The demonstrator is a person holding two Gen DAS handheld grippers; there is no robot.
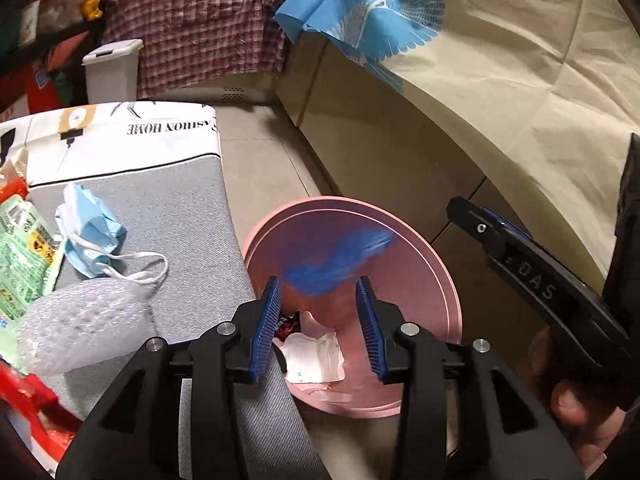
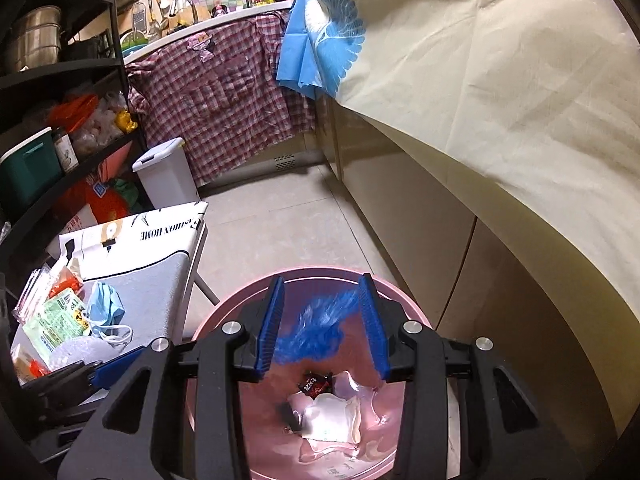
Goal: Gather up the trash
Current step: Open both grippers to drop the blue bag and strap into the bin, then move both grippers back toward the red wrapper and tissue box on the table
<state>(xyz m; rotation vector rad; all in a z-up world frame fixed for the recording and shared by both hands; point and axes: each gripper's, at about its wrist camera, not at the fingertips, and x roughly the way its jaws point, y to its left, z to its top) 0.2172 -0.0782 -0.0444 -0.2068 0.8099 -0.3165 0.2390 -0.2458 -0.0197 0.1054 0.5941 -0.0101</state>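
Both grippers are hanging over the pink bin (image 2: 320, 420), and a blurred blue scrap (image 2: 320, 332) is falling between the spread fingers of the right gripper (image 2: 322, 328) — touched by neither pad, so the drop looks to be happening right now. The left gripper (image 1: 318, 330) is also standing with its jaws apart and nothing between them, its tips just over the bin's near rim beside the grey table (image 1: 192, 216). White wrappers (image 2: 332, 416) and a dark candy packet (image 2: 316, 386) are already lying on the bin's floor. The step in hand is the release into the bin; more trash is waiting on the table — a blue face mask (image 1: 96, 236), a green packet (image 1: 28, 248), a wad of bubble wrap (image 1: 84, 324) and a red wrapper (image 1: 32, 404). The next move is probably calling for one gripper to swing back over the table, come down on the mask or bubble wrap with jaws wide, and pinch it.
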